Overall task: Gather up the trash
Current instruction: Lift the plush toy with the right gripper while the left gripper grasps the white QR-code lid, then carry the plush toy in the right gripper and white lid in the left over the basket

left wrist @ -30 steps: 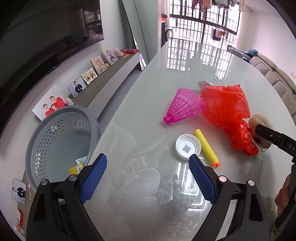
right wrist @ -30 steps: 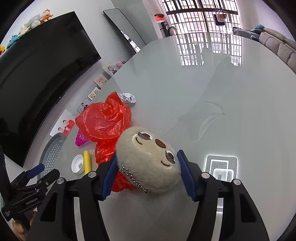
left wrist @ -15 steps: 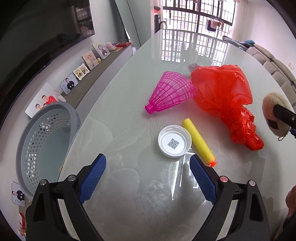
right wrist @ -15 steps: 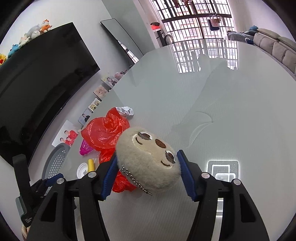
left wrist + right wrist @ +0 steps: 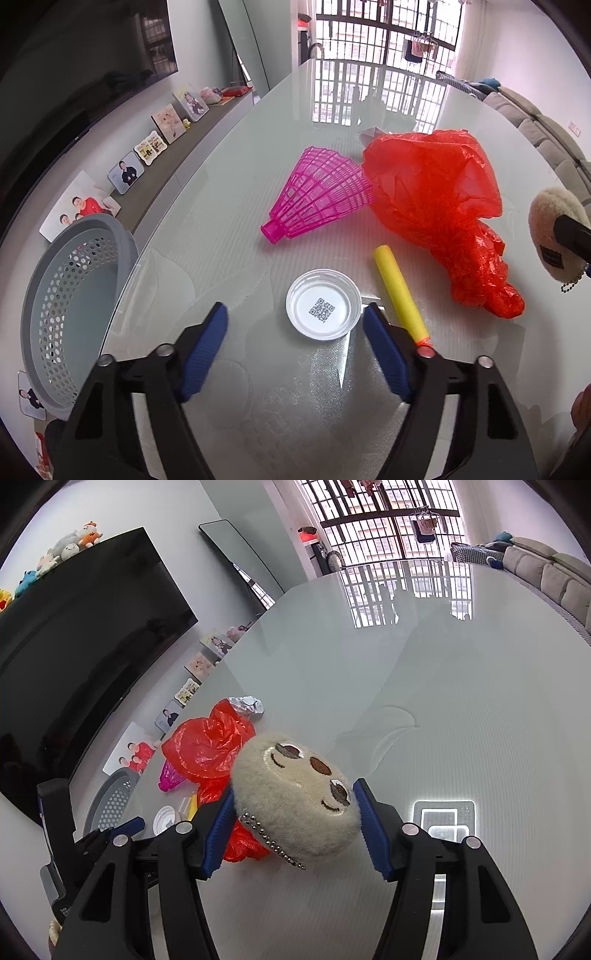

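A white plastic lid (image 5: 323, 303) with a printed code lies on the glass table (image 5: 229, 206). It sits just ahead of my left gripper (image 5: 293, 315), between the fingertips. The jaws are closing and the pads are not touching the lid. A yellow foam dart (image 5: 399, 291) lies beside the right finger. Beyond are a pink mesh cone (image 5: 321, 194) and a crumpled red plastic bag (image 5: 443, 206). A foil ball (image 5: 246, 705) rests behind the bag. My right gripper (image 5: 293, 801) is shut on a beige plush toy (image 5: 295, 794), held above the table.
A grey perforated basket (image 5: 74, 302) stands off the table's left edge, below its level. Photo frames (image 5: 127, 172) line a low shelf along the left wall under a dark screen. A sofa (image 5: 546, 572) runs along the far right.
My left gripper has moved forward from over the basket edge toward the white lid, and its jaws have narrowed. The right gripper keeps the plush toy and has barely moved.
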The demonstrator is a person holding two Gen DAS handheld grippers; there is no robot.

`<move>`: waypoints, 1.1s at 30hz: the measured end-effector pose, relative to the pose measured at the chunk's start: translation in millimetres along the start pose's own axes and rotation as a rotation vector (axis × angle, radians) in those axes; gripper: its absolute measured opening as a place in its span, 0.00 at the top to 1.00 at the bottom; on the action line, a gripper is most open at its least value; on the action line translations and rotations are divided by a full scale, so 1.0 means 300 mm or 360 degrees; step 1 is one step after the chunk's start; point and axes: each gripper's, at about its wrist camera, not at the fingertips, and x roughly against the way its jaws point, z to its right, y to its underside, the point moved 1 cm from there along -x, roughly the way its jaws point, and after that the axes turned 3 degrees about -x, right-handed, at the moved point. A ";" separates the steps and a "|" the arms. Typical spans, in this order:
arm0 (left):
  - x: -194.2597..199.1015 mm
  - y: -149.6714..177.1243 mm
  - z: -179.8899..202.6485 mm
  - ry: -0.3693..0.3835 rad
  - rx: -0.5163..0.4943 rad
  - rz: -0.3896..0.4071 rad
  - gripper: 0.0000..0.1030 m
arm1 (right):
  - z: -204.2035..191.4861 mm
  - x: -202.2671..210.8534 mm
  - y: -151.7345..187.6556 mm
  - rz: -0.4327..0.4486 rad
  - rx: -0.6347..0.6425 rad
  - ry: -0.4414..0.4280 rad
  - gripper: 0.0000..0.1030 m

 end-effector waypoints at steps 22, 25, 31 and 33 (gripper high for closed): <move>0.197 0.043 -0.137 -0.0048 0.0059 0.0155 0.62 | -0.150 0.009 0.042 0.0060 0.0237 0.0151 0.42; 0.234 0.067 -0.186 -0.0060 0.0088 0.0168 0.62 | -0.202 0.036 0.067 0.0078 0.0258 0.0124 0.42; 0.292 0.116 -0.308 -0.0093 0.0136 0.0200 0.62 | -0.347 0.044 0.122 0.0057 0.0331 0.0035 0.42; 0.301 0.136 -0.353 -0.0102 0.0151 0.0201 0.62 | -0.417 0.037 0.140 0.0046 0.0371 -0.0010 0.42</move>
